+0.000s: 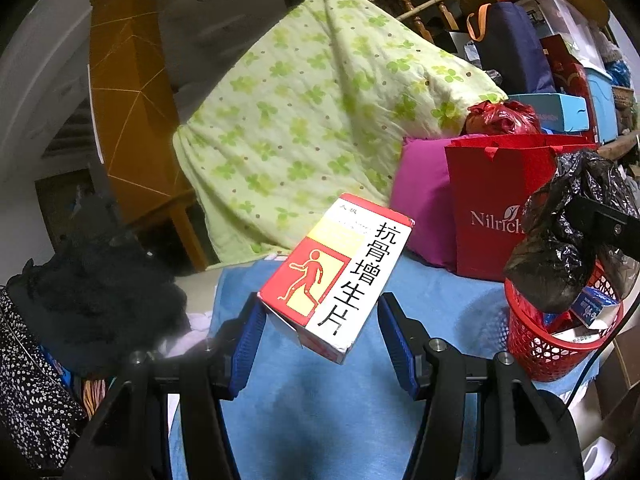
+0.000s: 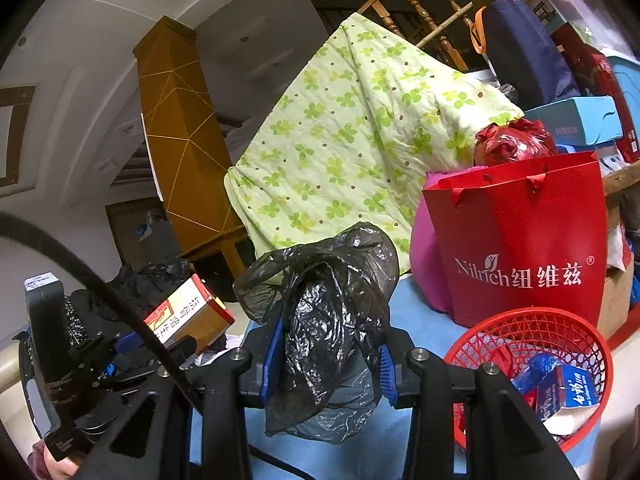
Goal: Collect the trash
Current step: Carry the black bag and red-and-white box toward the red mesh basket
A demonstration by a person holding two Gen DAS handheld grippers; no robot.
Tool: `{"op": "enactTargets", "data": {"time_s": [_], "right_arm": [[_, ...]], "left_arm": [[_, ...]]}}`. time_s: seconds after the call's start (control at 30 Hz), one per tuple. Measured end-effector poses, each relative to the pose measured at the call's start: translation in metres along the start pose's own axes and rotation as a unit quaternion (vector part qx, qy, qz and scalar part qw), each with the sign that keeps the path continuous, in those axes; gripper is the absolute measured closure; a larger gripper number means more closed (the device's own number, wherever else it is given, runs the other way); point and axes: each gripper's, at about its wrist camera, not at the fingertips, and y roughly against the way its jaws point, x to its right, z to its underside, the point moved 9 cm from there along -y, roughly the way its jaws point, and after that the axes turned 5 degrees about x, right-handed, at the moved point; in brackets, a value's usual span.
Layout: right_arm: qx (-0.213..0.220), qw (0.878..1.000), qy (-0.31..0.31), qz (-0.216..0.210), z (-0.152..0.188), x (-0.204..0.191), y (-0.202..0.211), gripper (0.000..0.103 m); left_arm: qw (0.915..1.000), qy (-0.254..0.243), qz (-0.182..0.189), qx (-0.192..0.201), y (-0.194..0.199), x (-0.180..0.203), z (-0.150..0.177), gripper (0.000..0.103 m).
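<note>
A red, white and yellow medicine box [image 1: 336,276] hangs tilted above the blue cloth, with my left gripper [image 1: 320,304] shut on its lower end. The right wrist view shows the same box [image 2: 188,312] at the left, in the left gripper [image 2: 120,344]. My right gripper [image 2: 332,332] is shut on a crumpled black plastic bag [image 2: 328,304], which sags below the pads. In the left wrist view that bag [image 1: 560,248] hangs over the red mesh basket [image 1: 532,344]. The basket [image 2: 480,344] holds small cartons and a blue wrapper.
A blue cloth [image 1: 320,400] covers the table. Behind it stand a red paper gift bag [image 2: 520,240], a magenta cushion [image 1: 420,208] and a green clover quilt [image 1: 312,100]. Dark clothing [image 1: 92,280] lies at the left. Stacked boxes [image 1: 560,108] fill the right.
</note>
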Motion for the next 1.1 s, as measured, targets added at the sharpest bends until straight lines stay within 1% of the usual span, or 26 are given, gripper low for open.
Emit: {"op": "enactTargets", "data": {"time_s": [0.63,1.1], "right_arm": [[0.001,1.000,-0.014,0.011,-0.002,0.017,0.004,0.060],[0.005,1.000,-0.022,0.022,-0.005,0.032,0.012,0.060]], "left_arm": [[0.9997,-0.009,0.019,-0.014,-0.006,0.019,0.003,0.043],[0.9992,-0.021,0.031,-0.014,-0.007,0.037,0.002,0.043]]}}
